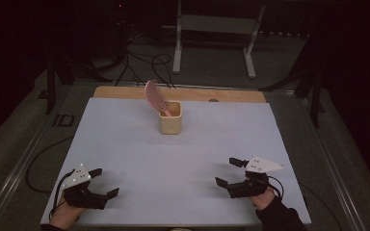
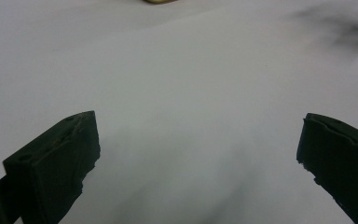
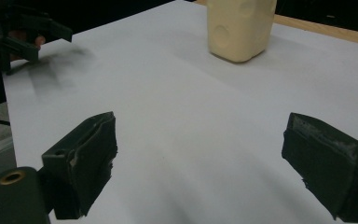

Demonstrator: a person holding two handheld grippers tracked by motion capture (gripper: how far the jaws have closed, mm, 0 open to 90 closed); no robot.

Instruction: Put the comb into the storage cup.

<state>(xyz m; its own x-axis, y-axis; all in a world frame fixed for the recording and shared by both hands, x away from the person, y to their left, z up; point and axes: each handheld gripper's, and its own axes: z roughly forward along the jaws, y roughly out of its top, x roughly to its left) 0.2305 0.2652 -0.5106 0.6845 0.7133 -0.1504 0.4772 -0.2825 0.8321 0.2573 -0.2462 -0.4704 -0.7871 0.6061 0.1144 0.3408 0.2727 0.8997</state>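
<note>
A cream cup [image 1: 170,118] stands upright at the far middle of the white sheet, with a pink hairbrush [image 1: 153,96] leaning out of it to the left. The cup [image 3: 240,29] also shows at the top of the right gripper view. My left gripper [image 1: 103,183] rests near the front left corner, jaws wide apart, nothing between them. My right gripper [image 1: 228,172] sits near the front right, also open and empty. The left gripper [image 3: 18,32] appears far off in the right gripper view. Both are well short of the cup.
The white sheet [image 1: 125,144] covers a wooden table [image 1: 125,91] whose far edge shows behind the cup. Cables [image 1: 144,62] and a white stand [image 1: 212,29] lie on the dark floor beyond. Metal rails [image 1: 24,159] run along the table's sides.
</note>
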